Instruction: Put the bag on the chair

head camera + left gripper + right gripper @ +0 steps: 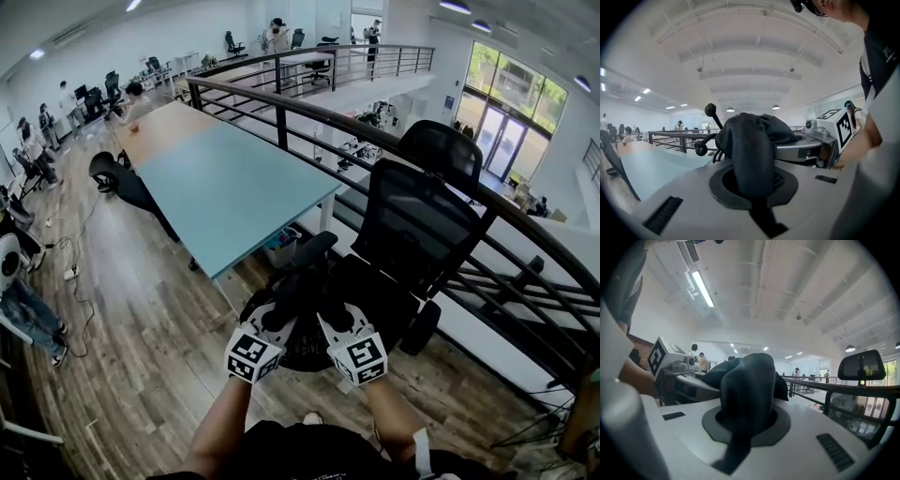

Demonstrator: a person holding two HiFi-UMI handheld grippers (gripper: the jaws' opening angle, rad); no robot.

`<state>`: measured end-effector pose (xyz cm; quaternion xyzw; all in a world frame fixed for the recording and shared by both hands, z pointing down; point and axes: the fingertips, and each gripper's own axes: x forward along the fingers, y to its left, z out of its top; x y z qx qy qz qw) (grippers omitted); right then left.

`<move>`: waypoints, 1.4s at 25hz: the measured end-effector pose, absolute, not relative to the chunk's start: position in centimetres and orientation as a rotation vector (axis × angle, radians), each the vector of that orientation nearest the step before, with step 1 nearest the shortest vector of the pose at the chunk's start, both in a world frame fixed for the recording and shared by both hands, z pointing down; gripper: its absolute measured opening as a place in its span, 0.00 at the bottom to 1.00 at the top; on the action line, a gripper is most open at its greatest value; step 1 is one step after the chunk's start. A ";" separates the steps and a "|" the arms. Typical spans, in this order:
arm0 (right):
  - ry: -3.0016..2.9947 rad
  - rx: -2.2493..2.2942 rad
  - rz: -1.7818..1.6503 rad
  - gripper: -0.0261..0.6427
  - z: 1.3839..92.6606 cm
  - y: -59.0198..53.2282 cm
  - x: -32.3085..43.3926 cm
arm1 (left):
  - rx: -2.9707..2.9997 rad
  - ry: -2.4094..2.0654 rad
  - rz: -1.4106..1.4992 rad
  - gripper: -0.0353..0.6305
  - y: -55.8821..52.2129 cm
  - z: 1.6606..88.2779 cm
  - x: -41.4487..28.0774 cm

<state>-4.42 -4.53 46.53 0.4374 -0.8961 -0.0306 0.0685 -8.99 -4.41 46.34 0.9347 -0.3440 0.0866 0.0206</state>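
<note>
The left hand-held gripper (270,326) is narrowed onto a fold of the black bag (750,145), and the cloth bunches up out of its jaws. The bag hangs between the two tools at the near edge of the chair's seat. Whether it touches the seat yet cannot be told. The right hand-held gripper (345,330), close beside the left, pinches another fold of the same bag just as tightly. The chair (412,225) stands ahead and to the right, with one armrest (305,251) reaching toward the bag. As I judge it, both grips should carry the bag forward together at one height and pass the armrest. They should then lower it onto the middle of the seat and open only once the seat bears its weight, since soft cloth set near the edge may slide off.
</note>
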 end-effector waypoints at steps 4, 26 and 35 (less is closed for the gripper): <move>-2.689 1.325 -0.088 0.10 47.2 -7.0 -3.5 | 2.905 -1.054 0.269 0.10 -7.0 47.2 -8.1; -2.621 1.447 -0.043 0.10 48.2 -21.2 -3.9 | 2.964 -0.845 0.290 0.10 -21.5 48.6 -8.0; -2.558 1.584 -0.025 0.10 47.7 -28.0 -3.0 | 2.997 -0.711 0.309 0.10 -28.4 47.9 -7.1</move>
